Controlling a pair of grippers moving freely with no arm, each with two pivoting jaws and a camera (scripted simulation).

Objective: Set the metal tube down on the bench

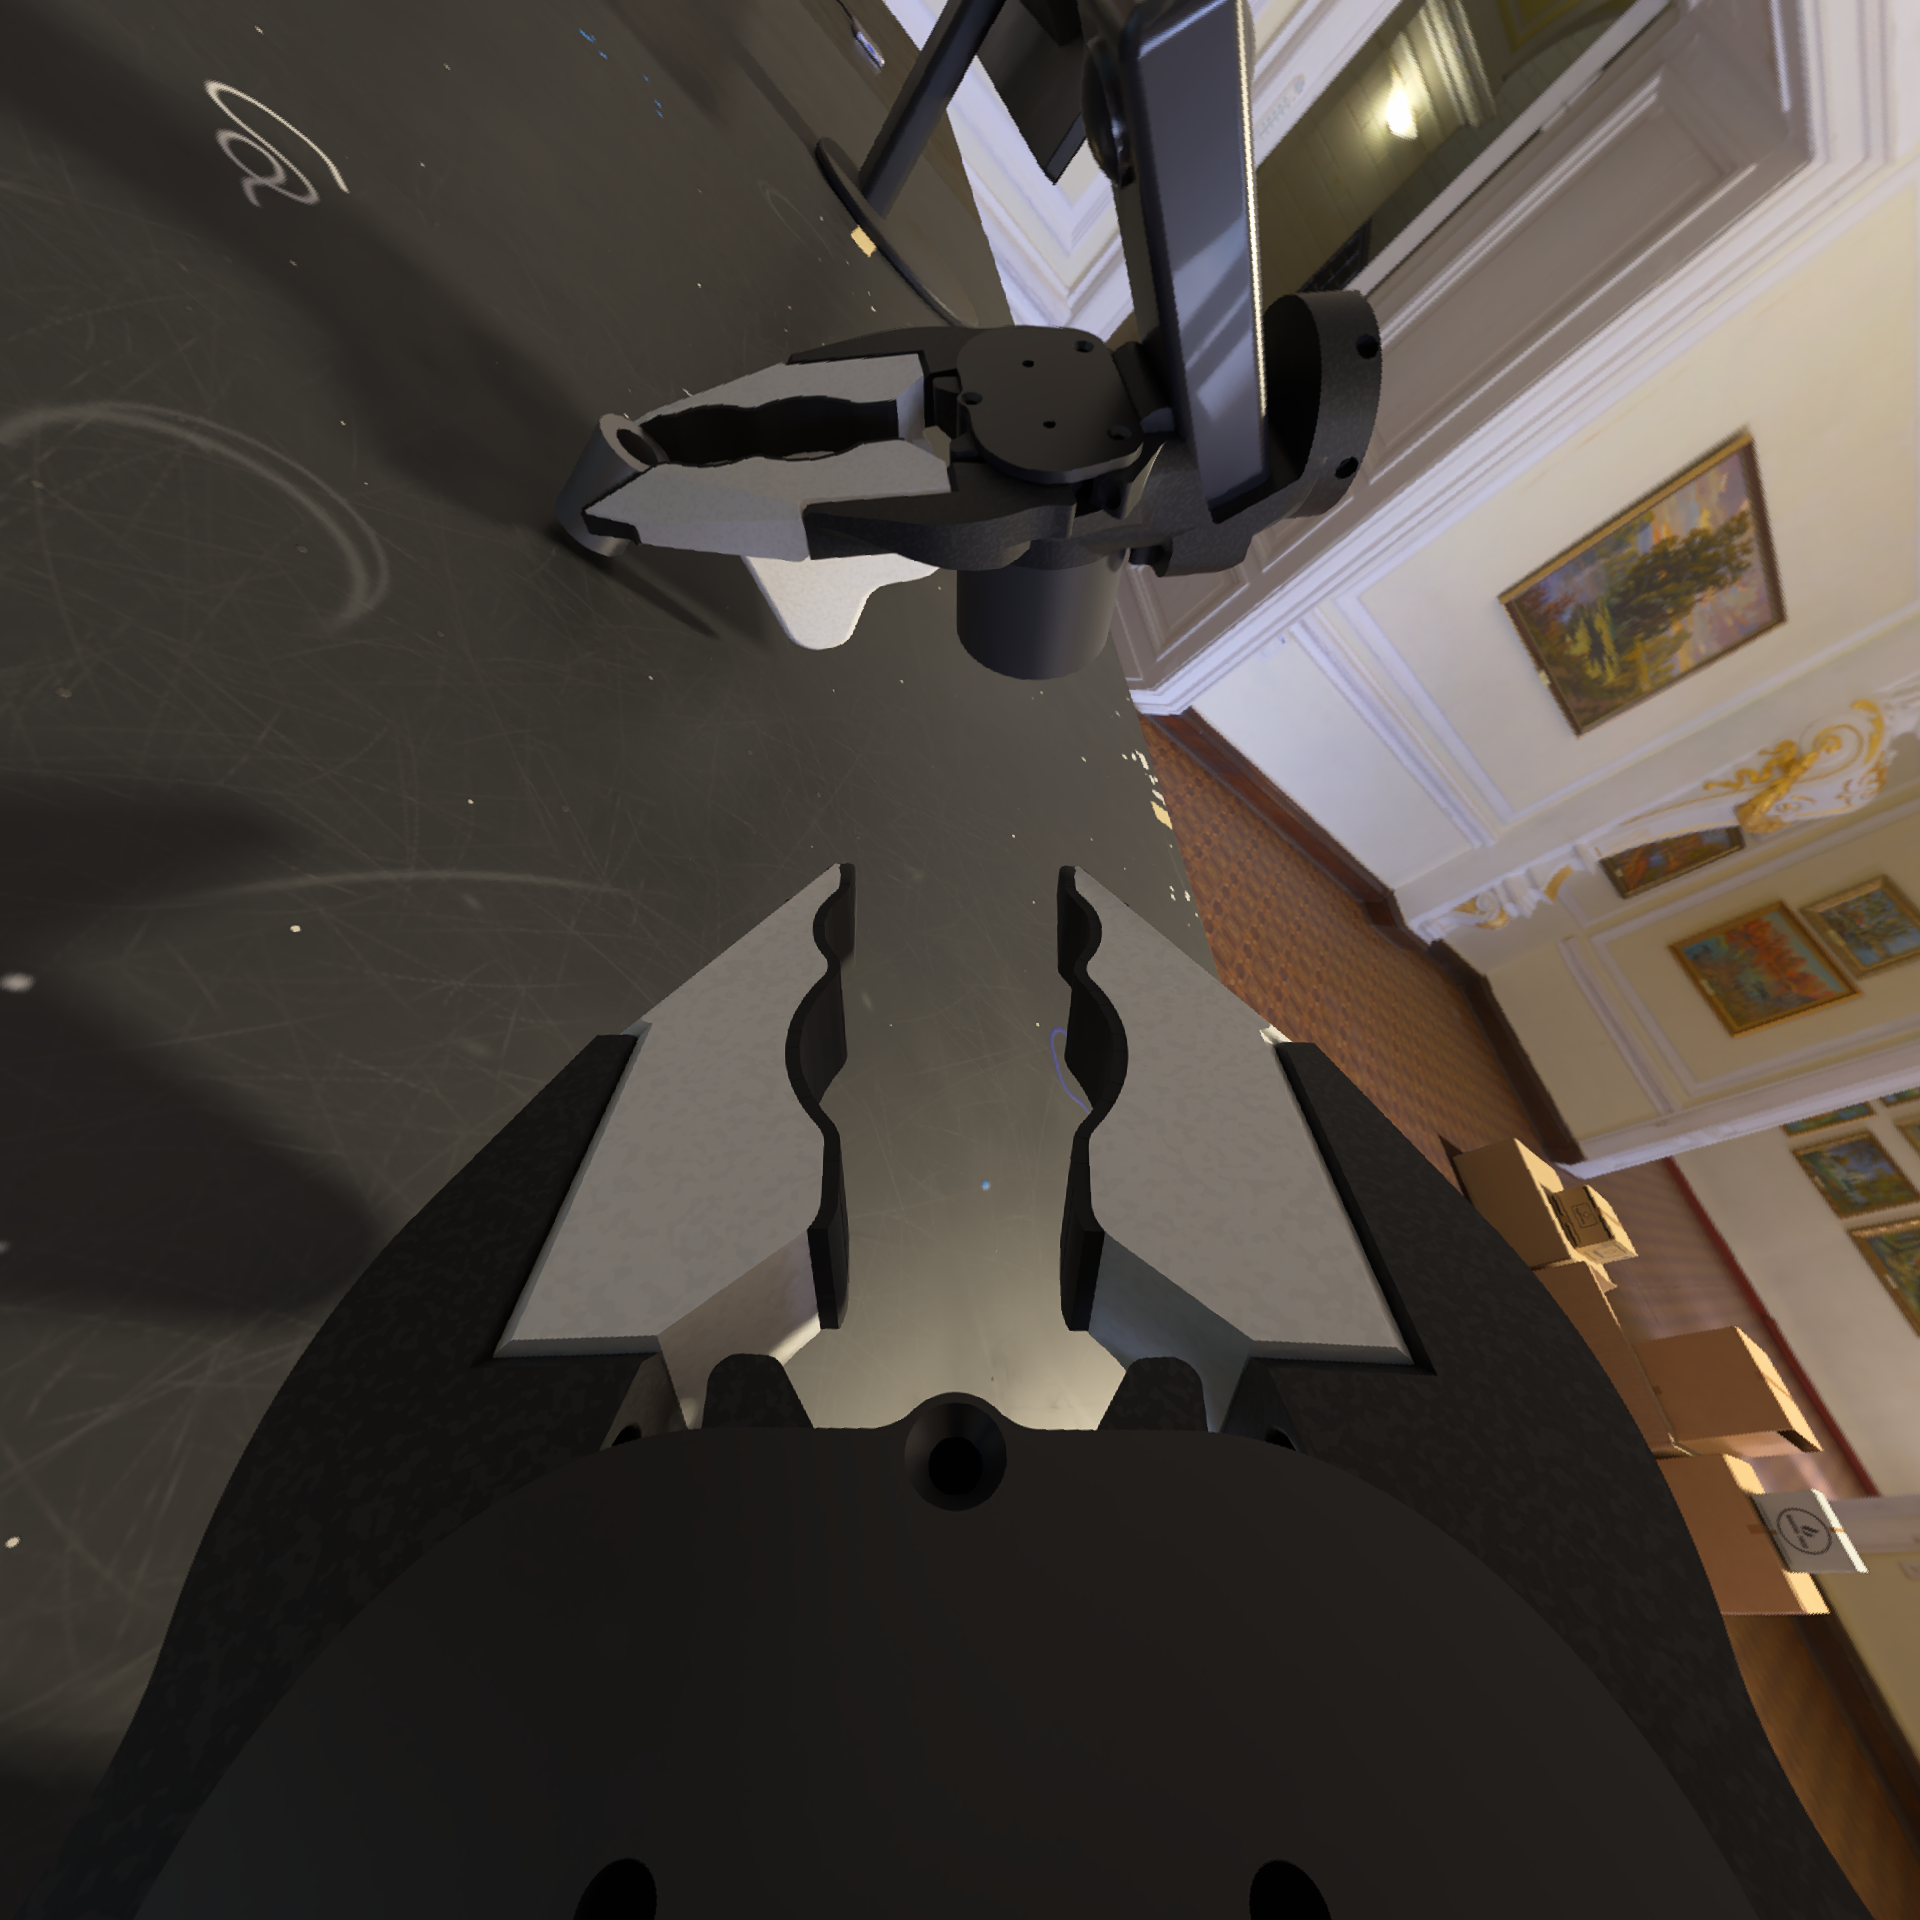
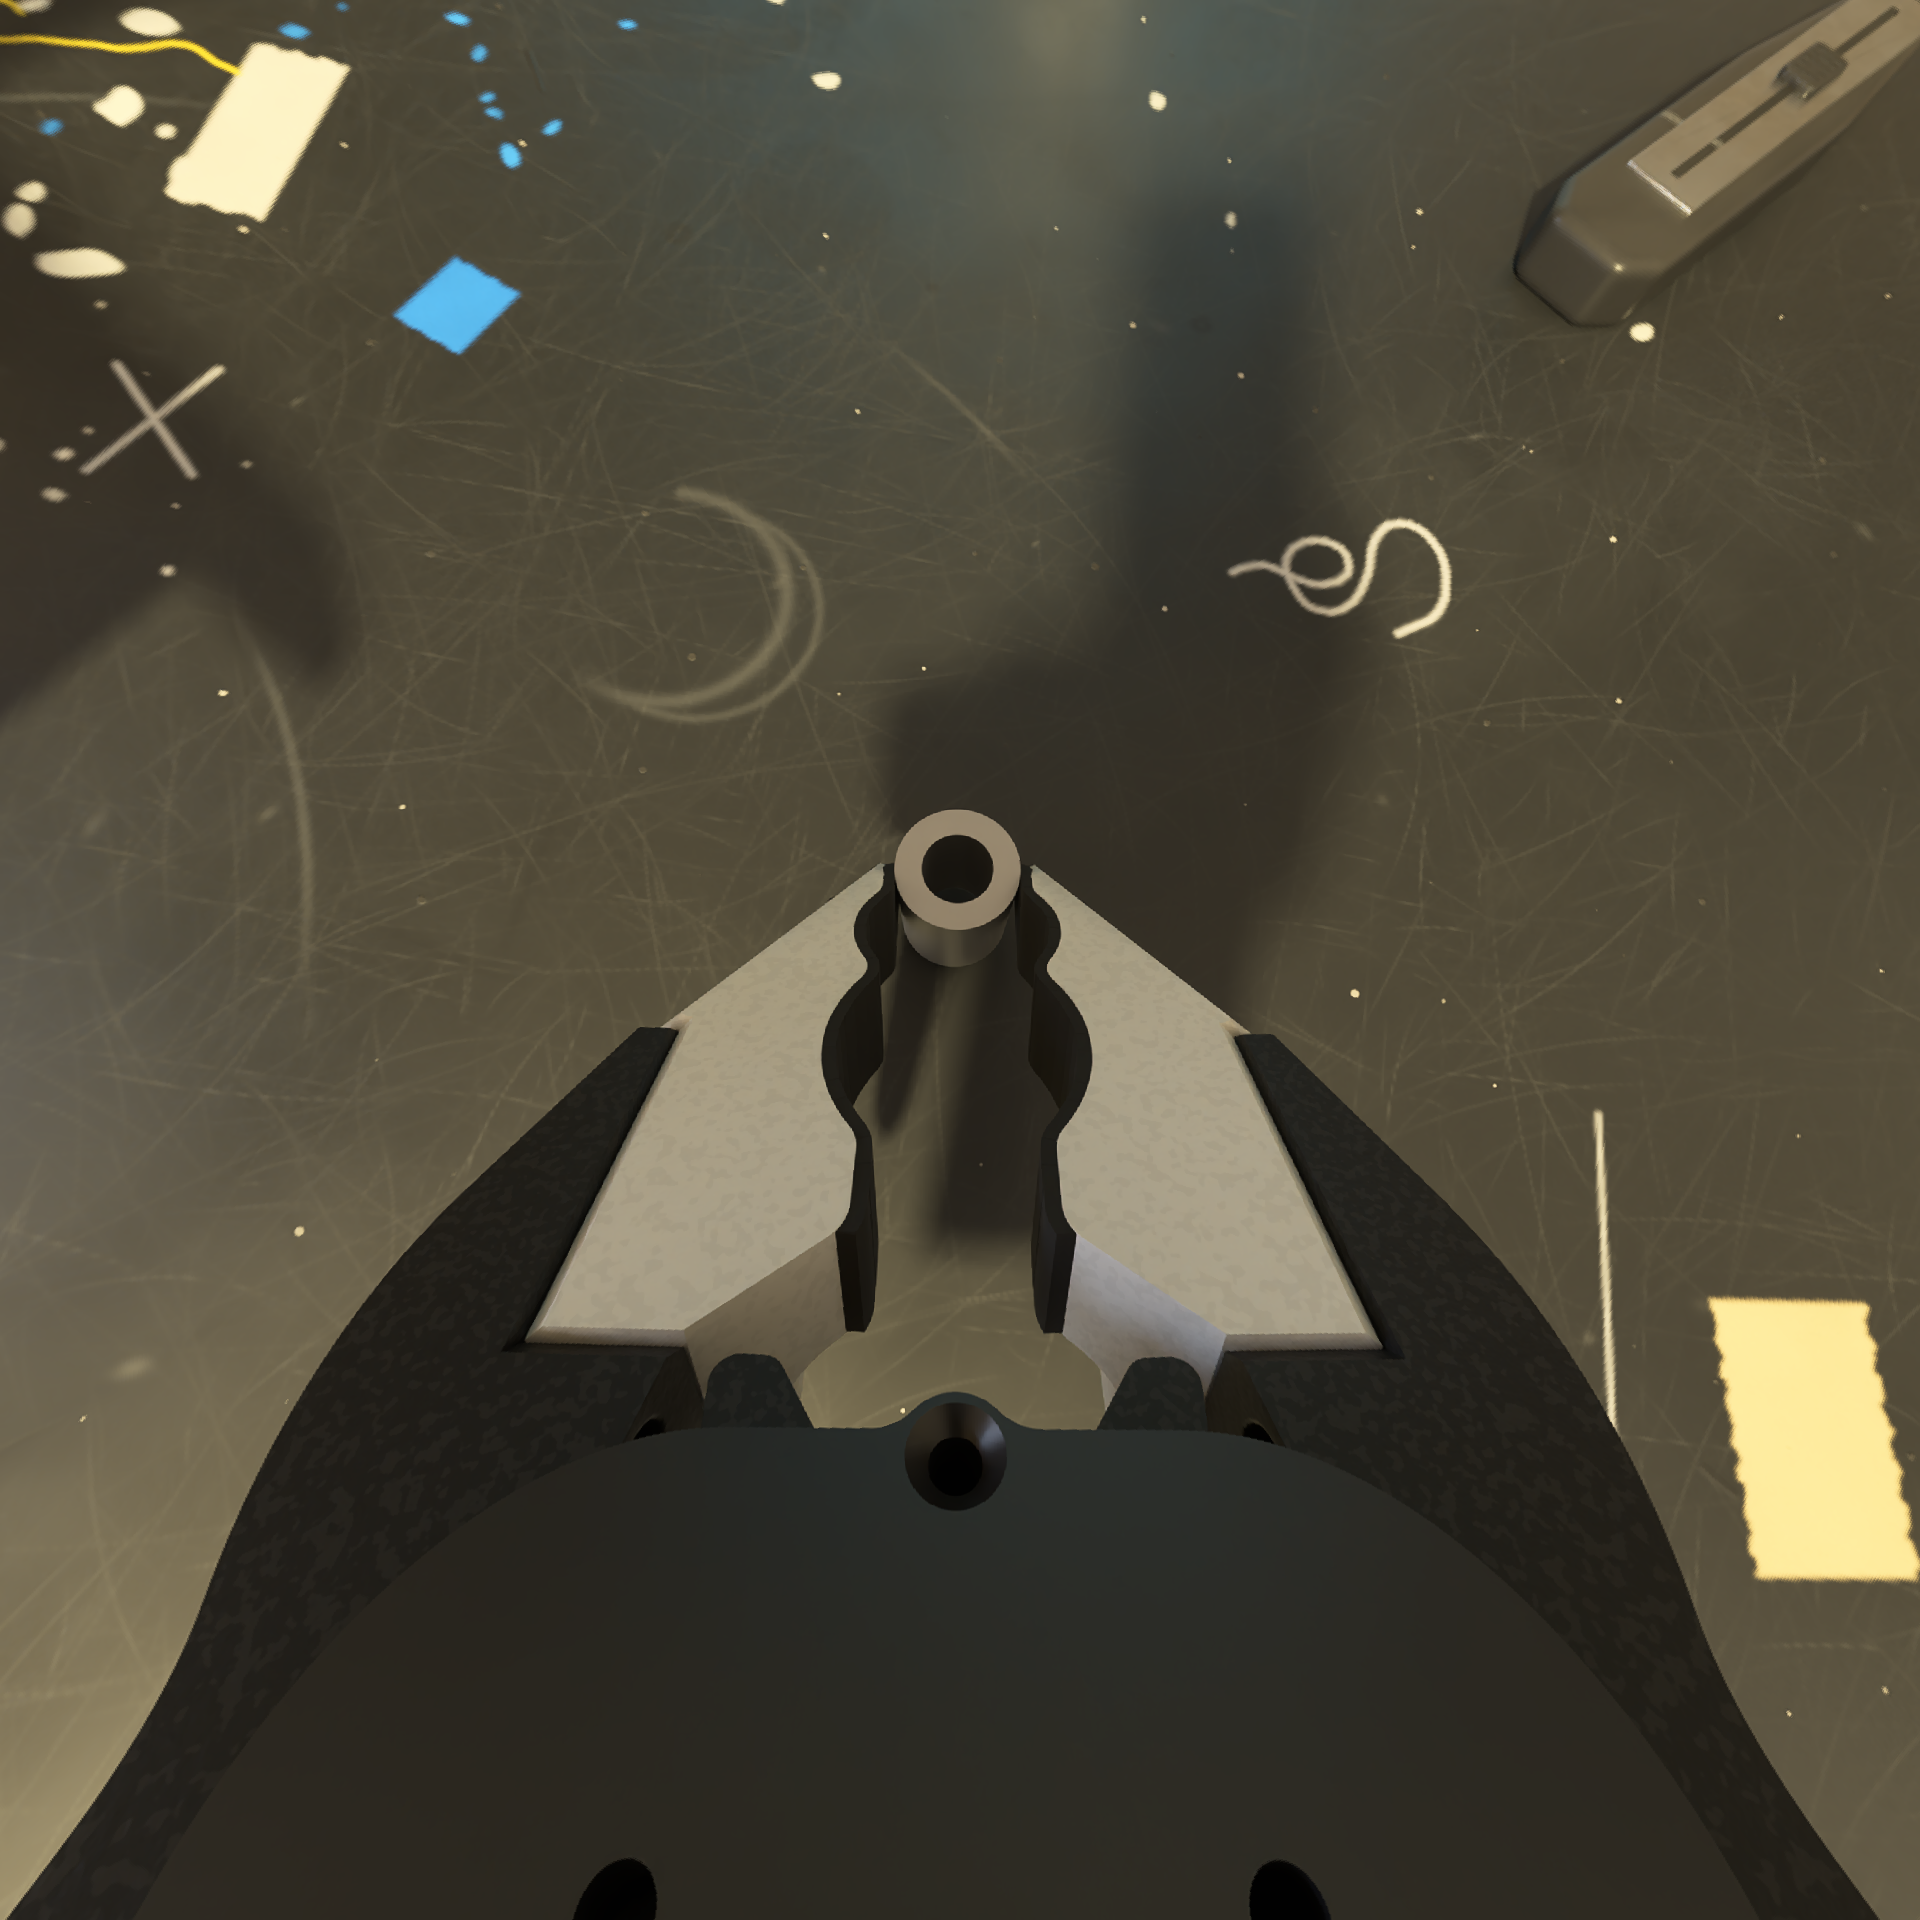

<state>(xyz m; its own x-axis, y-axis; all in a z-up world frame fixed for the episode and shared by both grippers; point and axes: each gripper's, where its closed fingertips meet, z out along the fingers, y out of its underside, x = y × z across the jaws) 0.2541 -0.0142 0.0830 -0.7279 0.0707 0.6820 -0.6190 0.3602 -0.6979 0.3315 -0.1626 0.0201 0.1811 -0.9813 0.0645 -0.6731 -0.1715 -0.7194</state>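
Observation:
In the right wrist view my right gripper [image 2: 956, 904] is shut on a short grey metal tube [image 2: 956, 883], held upright at the fingertips with its open end facing the camera, close above the dark scratched bench [image 2: 623, 935]. In the left wrist view the same gripper [image 1: 613, 483] shows farther off, its tips low at the bench [image 1: 312, 727] with the tube [image 1: 629, 445] between them. My left gripper [image 1: 956, 894] is open and empty, apart from the tube.
A grey utility knife [image 2: 1714, 166] lies at the far right of the bench. Tape patches [image 2: 1808, 1434] and paint marks dot the surface. A black stand [image 1: 904, 135] rises at the bench's far edge. Cardboard boxes [image 1: 1683, 1382] and a wall with paintings lie beyond.

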